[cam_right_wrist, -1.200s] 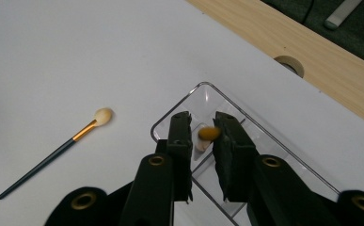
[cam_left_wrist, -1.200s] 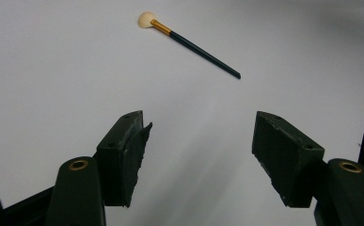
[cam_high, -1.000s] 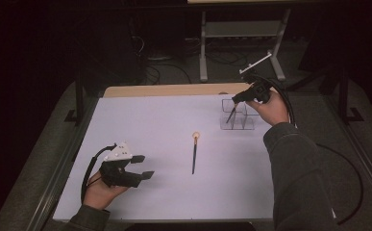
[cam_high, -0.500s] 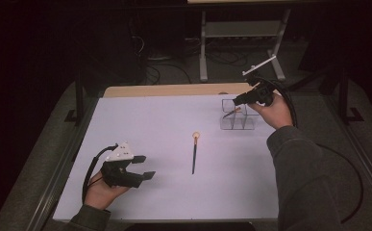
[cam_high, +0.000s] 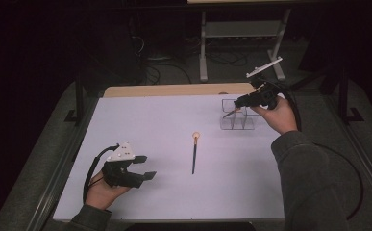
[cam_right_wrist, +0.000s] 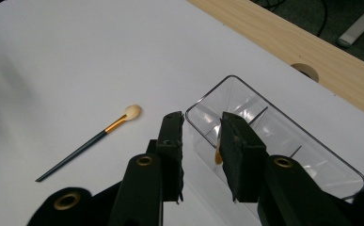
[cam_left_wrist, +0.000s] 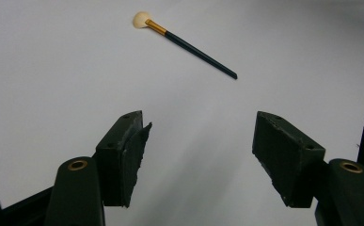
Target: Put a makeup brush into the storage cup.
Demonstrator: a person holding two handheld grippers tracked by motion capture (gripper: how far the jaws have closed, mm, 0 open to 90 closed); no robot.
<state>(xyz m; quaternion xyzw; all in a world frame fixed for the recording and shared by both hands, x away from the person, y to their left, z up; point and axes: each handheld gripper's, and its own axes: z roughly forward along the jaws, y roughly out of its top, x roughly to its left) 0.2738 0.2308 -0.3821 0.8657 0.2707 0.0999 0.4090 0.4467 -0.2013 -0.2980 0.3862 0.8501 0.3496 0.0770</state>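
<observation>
White table [cam_high: 140, 120], dark room. Right gripper [cam_right_wrist: 202, 141] sits over the clear organizer [cam_right_wrist: 283, 136], jaws just easing apart around an orange-tipped brush [cam_right_wrist: 217, 156], probably dropping it in. Second brush [cam_high: 193, 153] waits mid-table; left gripper [cam_high: 142, 168] rests wide open.

The white tabletop [cam_high: 140, 125] lies open across its left and near stretches, with a lone brush [cam_high: 193, 154] lying mid-sheet and a clear divided organizer [cam_high: 237, 121] blocking the far right corner.
</observation>
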